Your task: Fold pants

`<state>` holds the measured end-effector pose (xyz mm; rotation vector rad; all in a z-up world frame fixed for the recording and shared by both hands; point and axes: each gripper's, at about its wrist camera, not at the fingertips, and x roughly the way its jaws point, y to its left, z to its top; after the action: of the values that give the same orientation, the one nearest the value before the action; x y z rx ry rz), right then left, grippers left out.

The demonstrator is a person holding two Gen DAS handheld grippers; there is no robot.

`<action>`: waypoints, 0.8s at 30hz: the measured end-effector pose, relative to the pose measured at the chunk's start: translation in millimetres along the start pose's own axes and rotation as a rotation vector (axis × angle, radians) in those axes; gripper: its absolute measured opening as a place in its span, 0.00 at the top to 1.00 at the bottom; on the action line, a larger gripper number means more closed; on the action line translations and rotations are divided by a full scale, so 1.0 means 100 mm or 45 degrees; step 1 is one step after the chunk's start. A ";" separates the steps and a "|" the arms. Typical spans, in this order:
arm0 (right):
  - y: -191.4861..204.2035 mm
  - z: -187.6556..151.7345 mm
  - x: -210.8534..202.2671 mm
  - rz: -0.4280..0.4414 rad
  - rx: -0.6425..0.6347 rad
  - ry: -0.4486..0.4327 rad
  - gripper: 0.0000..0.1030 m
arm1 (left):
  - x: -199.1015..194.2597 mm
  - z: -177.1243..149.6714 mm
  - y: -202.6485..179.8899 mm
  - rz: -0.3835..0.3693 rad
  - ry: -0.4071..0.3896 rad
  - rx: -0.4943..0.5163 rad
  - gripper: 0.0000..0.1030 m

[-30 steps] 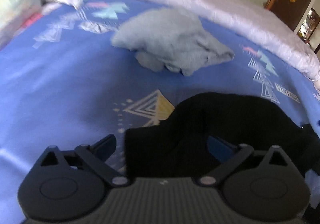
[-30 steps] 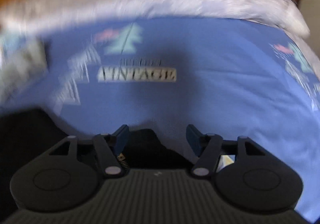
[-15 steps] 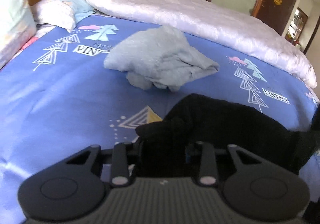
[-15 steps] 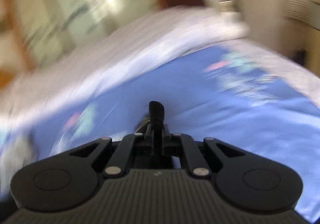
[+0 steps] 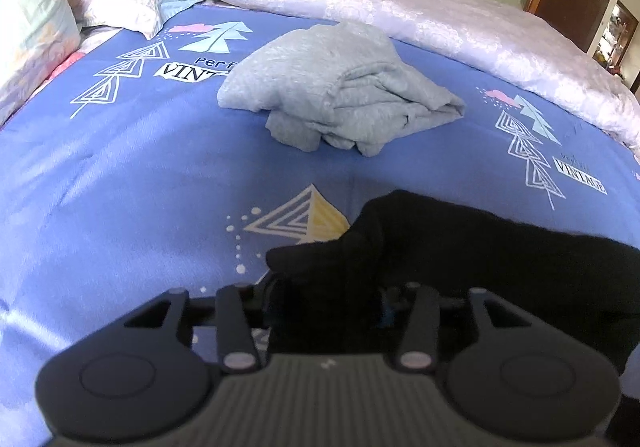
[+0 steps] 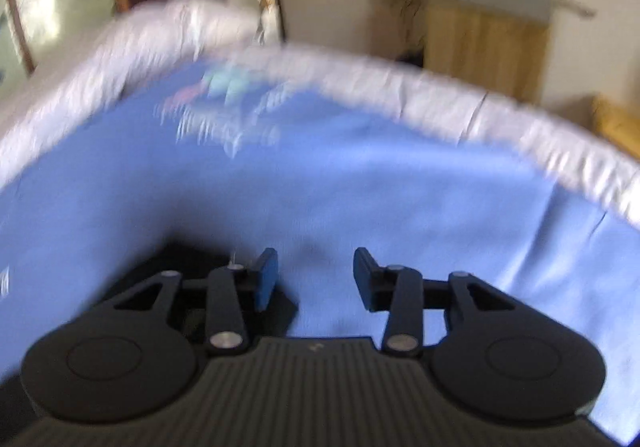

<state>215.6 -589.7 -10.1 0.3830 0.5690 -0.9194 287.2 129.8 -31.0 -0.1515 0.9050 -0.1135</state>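
Black pants point(image 5: 480, 255) lie crumpled on the blue bedsheet point(image 5: 120, 167) at the lower right of the left wrist view. My left gripper point(image 5: 326, 295) clamps a bunched fold at their near left edge; the cloth fills the gap and hides the pads, and the jaws are opening slightly. In the blurred right wrist view my right gripper point(image 6: 316, 275) hovers over bare blue sheet point(image 6: 360, 187). Its jaws are opening with nothing between the blue pads point(image 6: 266, 279). A patch of black pants point(image 6: 192, 259) shows under its left finger.
A crumpled grey garment point(image 5: 340, 87) lies further up the bed. A white quilt point(image 5: 400, 7) runs along the far edge and pillows point(image 5: 132, 3) sit at the top left. Beyond the bed's edge, the right wrist view shows a wooden cabinet point(image 6: 480, 47).
My left gripper went from wide open to clamped on the pants' edge, bunching it up. My right gripper swung right across the bed, pinched shut on a black strip, then opened empty.
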 end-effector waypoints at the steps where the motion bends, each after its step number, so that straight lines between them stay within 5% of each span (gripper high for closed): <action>1: 0.05 0.09 -0.03 0.040 0.009 -0.028 0.56 | 0.02 0.00 0.00 -0.001 0.002 -0.006 0.59; 5: 0.43 0.22 0.10 0.294 -0.114 0.092 0.50 | 0.10 -0.02 -0.01 0.009 0.000 -0.004 0.56; 9: 0.86 0.05 0.45 0.259 -0.306 0.259 0.42 | 0.19 -0.05 0.00 0.009 0.004 -0.015 0.60; 11: 1.00 -0.08 0.55 0.233 -0.361 0.297 0.65 | 0.18 -0.05 -0.02 0.012 -0.007 0.000 0.65; 12: 1.11 -0.11 0.49 0.231 -0.447 0.262 0.91 | 0.17 -0.05 -0.04 0.017 -0.018 0.011 0.67; 13: 1.16 -0.12 0.47 0.232 -0.462 0.257 0.92 | 0.15 -0.05 -0.06 0.026 -0.036 0.030 0.68; 21: 1.15 0.35 0.51 0.273 -0.163 -0.013 0.90 | 0.16 0.10 -0.05 0.022 -0.126 -0.028 0.67; 23: 1.29 0.25 0.63 0.197 -0.237 -0.009 0.82 | 0.33 0.08 -0.11 0.088 -0.089 -0.016 0.56; 24: 1.35 0.19 0.64 0.149 -0.278 0.012 0.62 | 0.42 0.07 -0.12 0.119 -0.067 -0.023 0.51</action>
<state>363.2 -565.7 -25.2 0.2211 0.6420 -0.7349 317.9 112.0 -56.8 -0.1280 0.8595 -0.0146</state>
